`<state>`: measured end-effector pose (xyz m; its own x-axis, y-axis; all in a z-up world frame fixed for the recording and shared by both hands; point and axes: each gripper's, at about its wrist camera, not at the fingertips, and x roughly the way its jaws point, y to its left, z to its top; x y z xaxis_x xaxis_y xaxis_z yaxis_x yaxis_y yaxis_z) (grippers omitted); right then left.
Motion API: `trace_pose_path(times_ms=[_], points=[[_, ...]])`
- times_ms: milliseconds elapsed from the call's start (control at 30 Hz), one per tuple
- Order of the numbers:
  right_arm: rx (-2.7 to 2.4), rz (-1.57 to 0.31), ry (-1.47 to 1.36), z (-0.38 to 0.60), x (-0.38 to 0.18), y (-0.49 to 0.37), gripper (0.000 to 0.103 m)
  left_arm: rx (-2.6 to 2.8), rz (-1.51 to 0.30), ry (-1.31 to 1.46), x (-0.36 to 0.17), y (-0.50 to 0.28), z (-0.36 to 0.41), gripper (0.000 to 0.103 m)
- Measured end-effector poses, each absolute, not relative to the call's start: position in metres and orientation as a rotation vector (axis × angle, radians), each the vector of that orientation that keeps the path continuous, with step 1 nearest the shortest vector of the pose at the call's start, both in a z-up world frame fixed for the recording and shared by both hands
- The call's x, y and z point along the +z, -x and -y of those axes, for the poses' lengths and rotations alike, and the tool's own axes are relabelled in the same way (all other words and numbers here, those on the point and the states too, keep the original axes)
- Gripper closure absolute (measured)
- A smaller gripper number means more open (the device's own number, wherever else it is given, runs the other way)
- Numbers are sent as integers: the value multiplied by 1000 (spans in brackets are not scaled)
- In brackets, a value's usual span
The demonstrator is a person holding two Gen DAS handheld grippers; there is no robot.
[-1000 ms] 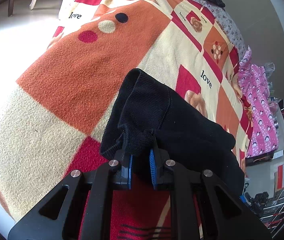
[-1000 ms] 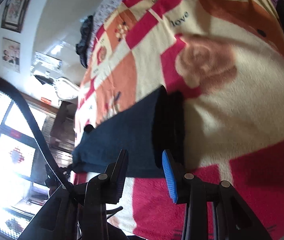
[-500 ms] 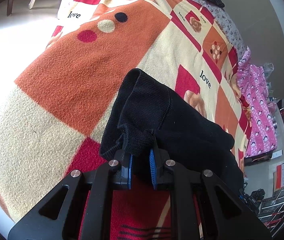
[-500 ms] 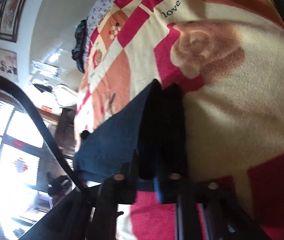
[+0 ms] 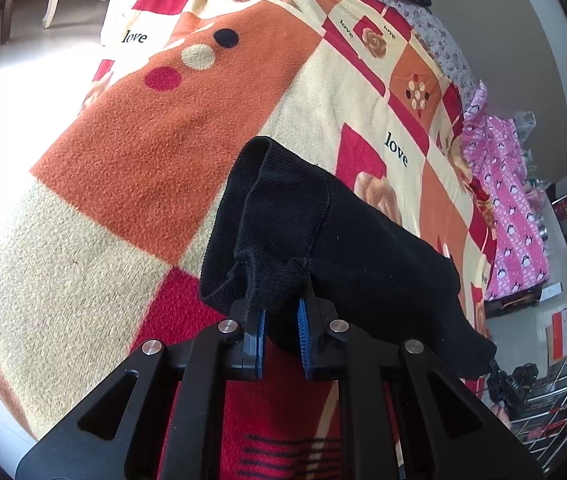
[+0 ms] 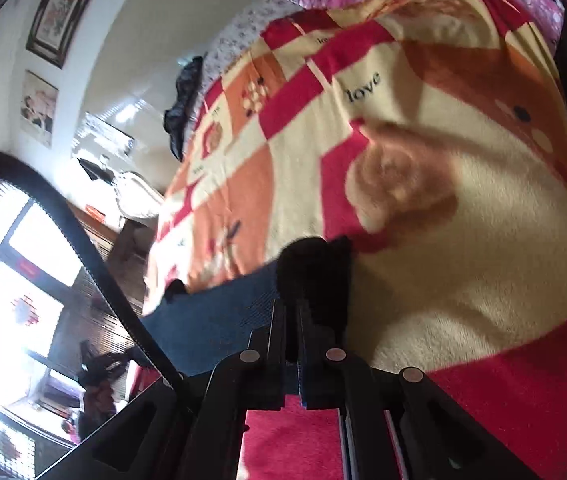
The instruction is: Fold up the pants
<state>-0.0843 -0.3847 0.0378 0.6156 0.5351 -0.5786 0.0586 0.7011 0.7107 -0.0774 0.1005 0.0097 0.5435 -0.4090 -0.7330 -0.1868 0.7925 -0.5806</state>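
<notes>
1. At the bottom centre of the left wrist view, the left gripper (image 5: 280, 330) is clamped on a bunched fold of the black pants (image 5: 323, 240), its blue pads (image 5: 260, 334) pressing the cloth.
2. At the bottom centre of the right wrist view, the right gripper (image 6: 292, 344) has closed on the pants' dark edge (image 6: 315, 276); cloth sits between the jaws.
3. From the left clamp the pants drape toward the lower right, over the patterned blanket (image 5: 131, 168).
4. At the far right lies pink bedding (image 5: 511, 216); framed pictures (image 6: 63, 4) hang in the upper left of the right view.
</notes>
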Motion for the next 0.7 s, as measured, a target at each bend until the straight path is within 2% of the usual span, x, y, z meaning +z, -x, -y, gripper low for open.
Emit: trace_pose_path(times_ms=[100,133,267,400,500,600,633,700], points=[[287,-867,-742,385,42,85,99,-154,-1023,671,11,80,-101,89],[262,-893,-713,384,39,84,99,-144,-1036,677,9,80,-103,83],[212,-948,-663,381,21,83,99,-132,-1025,711,9,86,-110,76],[130,-924,-558,378,26,87,100,-3,-965,697,24,94,-120,76],[-138,-904,-422,389,42,91,100,138,-846,651,53,104,-126,76],[-234,-802,-317,382,74,95,99,27,-766,639,81,99,-104,75],[-174,-775,-272,368,84,92,99,-23,-768,619,84,93,-90,70],[-38,-769,-169,329,92,79,99,-138,-820,573,80,74,-49,68]])
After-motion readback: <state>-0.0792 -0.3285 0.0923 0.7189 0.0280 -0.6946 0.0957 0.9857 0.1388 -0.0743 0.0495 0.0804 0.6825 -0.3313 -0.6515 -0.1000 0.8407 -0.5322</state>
